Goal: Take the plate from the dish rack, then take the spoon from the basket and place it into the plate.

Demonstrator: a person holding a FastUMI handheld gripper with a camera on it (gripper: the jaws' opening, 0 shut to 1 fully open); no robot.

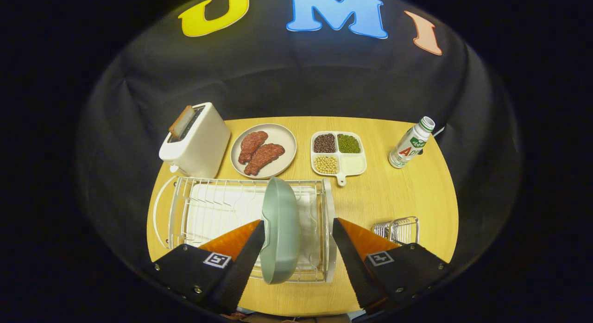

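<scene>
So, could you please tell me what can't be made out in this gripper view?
- Spoon: the basket sits partly behind one finger, so its contents can't be seen.
- Plate: stands on edge in the dish rack between the open gripper fingers; its inner face can't be seen, nor whether the nearer finger touches it.
- Bottle: label too small to read.
- Toaster: front controls turned away.

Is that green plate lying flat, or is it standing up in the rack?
Standing on edge. The green plate sits upright in the white dish rack, rim toward the camera, between the fingers of the open claw.
</scene>
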